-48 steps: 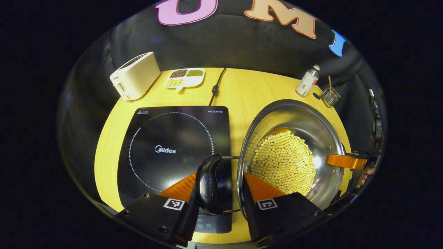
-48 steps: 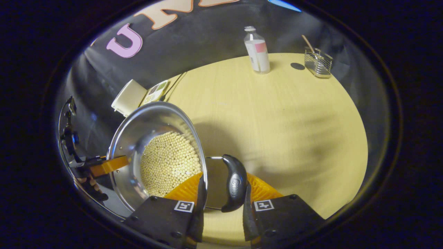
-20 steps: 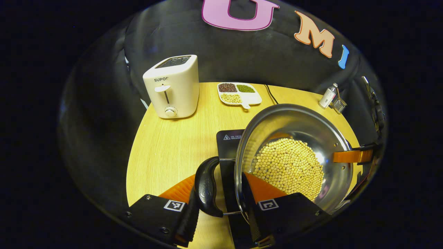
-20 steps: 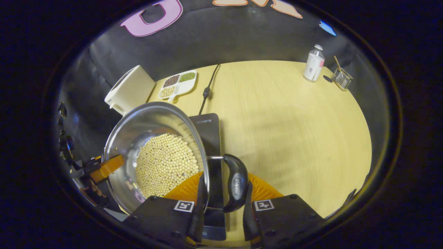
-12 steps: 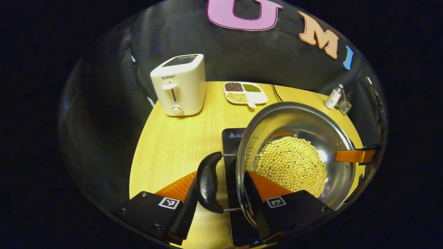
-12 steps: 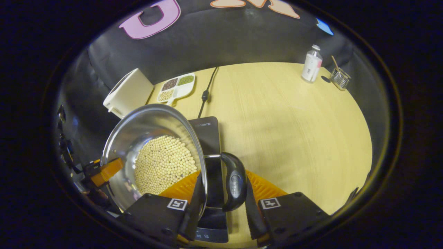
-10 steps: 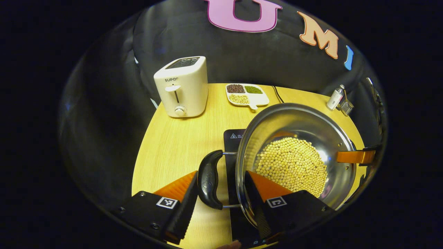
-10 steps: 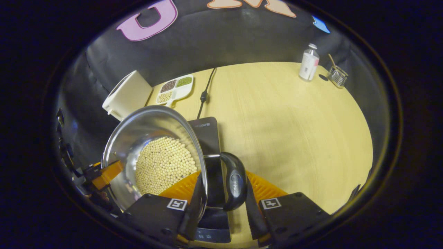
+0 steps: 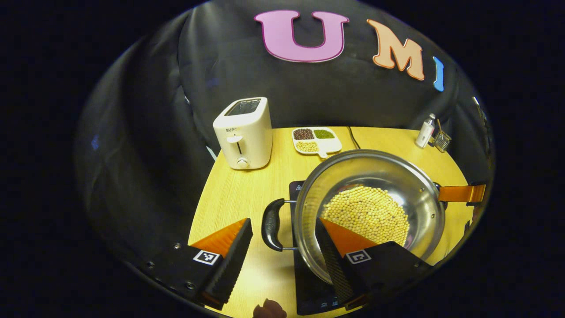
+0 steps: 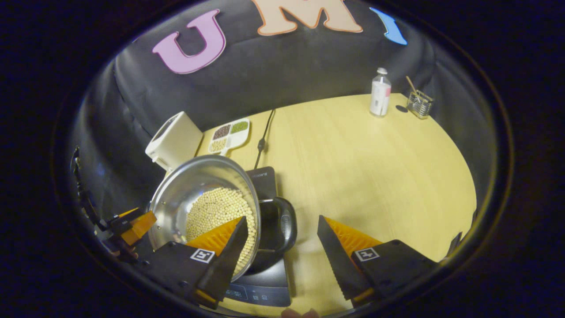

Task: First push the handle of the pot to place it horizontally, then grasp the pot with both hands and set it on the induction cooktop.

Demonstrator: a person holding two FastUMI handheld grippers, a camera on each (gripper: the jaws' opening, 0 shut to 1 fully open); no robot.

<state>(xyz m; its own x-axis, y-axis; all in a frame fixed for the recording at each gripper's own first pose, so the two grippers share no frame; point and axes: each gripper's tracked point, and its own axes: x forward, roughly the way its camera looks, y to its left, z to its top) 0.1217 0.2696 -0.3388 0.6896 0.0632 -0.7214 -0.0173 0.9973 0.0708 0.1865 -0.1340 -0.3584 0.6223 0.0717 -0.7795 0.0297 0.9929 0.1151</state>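
Observation:
The steel pot point(image 9: 388, 174) full of pale beans point(image 9: 366, 214) sits on the black induction cooktop point(image 9: 311, 289). My left gripper point(image 9: 282, 222) is open. The pot's black side handle point(image 9: 270, 218) lies between its fingers, touching neither. In the right gripper view, the pot point(image 10: 194, 185) rests on the cooktop point(image 10: 264, 282). My right gripper point(image 10: 281, 219) is open and the other black handle point(image 10: 286, 227) lies loose between its fingers. The left gripper point(image 10: 132, 225) shows beyond the pot's far rim.
A white toaster point(image 9: 243, 132) and a divided dish of beans point(image 9: 315, 139) stand at the back of the yellow table point(image 10: 375, 168). A bottle point(image 10: 379, 92) and a wire holder point(image 10: 418, 104) stand at its far right. The cooktop's cord point(image 10: 264, 128) runs backward.
The pot was carried from the bare table onto the cooktop. Both grippers have since opened, let go of the handles and drawn back.

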